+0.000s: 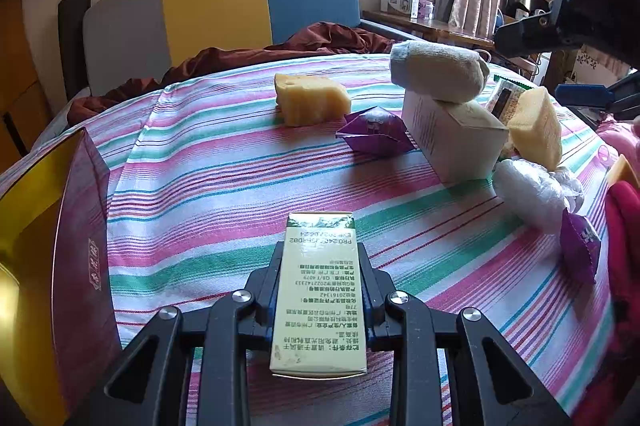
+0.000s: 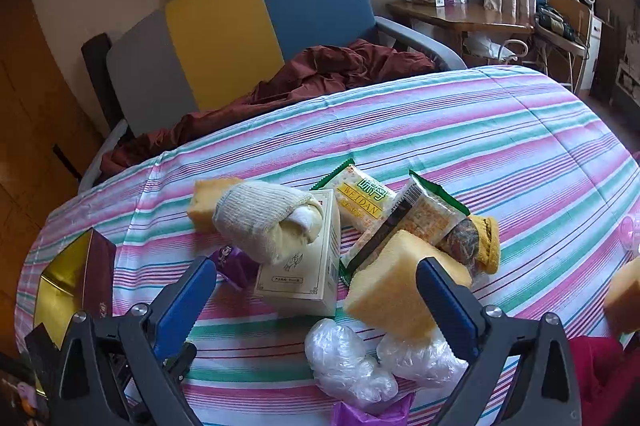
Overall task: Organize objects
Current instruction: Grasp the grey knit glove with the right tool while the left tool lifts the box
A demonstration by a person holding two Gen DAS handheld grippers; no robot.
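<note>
My left gripper point(image 1: 319, 250) is shut on a pale yellow-green box point(image 1: 318, 298) with printed text, held just above the striped cloth. A maroon box with a gold inside point(image 1: 60, 250) stands open at the left; it also shows in the right wrist view point(image 2: 76, 278). My right gripper point(image 2: 316, 280) is open and empty, above a pile: a white carton point(image 2: 308, 266) with a rolled sock point(image 2: 264, 218) on it, a yellow sponge wedge point(image 2: 392, 286), two snack packets point(image 2: 362, 198) and clear plastic bags point(image 2: 348, 362).
The striped cloth point(image 1: 240, 162) covers a bed or table. Another sponge wedge point(image 1: 310, 98) and a purple packet point(image 1: 374, 130) lie mid-cloth. A dark red blanket point(image 2: 320, 74) and a yellow-blue headboard point(image 2: 260, 22) are behind. A wooden desk point(image 2: 460, 14) stands at the right.
</note>
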